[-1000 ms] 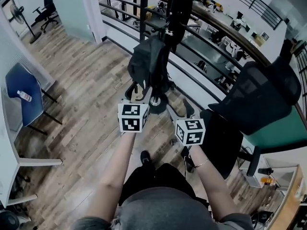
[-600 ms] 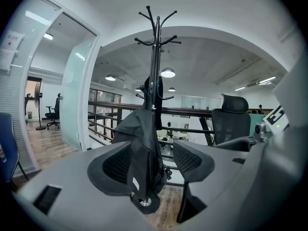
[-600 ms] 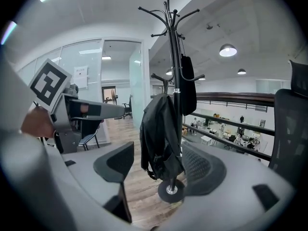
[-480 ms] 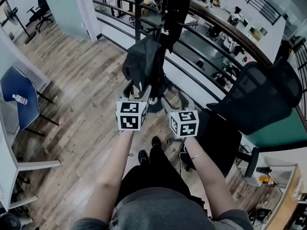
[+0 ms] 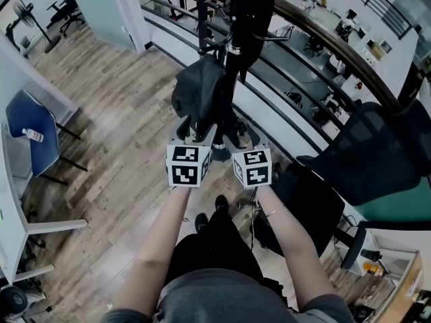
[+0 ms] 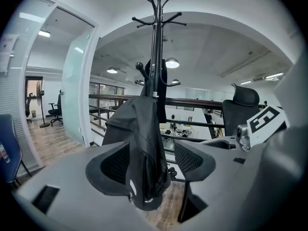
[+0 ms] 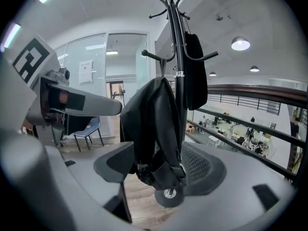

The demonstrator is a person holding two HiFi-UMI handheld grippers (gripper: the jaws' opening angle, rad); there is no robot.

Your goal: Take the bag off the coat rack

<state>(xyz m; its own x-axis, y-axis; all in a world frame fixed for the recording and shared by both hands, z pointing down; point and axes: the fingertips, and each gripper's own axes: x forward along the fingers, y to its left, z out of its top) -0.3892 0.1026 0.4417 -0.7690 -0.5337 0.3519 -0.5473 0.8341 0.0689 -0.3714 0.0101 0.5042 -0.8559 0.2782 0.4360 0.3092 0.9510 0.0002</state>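
Bag [image 5: 199,94], black and limp, hangs from a lower hook of the coat rack [image 6: 155,37], close against the pole. Its long axis runs straight up and down, top gathered at the hook, rounded bottom end pointing at the wooden floor [image 5: 114,133]. A second dark item [image 7: 195,66] hangs higher on the same pole.

Just in front of the bag's lower end, the left gripper [image 6: 151,167] has its fingers [image 6: 110,165] spread wide. They have just been opening, and the bag's lower part shows in the gap with neither pad pressing on it. Right beside it, the right gripper [image 7: 161,170] also has its fingers [image 7: 113,165] apart, the bag and the rack's round base showing between them, untouched.

Behind the rack runs a railing [image 5: 316,36]. A black office chair [image 5: 377,160] stands at the right, a blue chair [image 5: 30,136] well off to the left.
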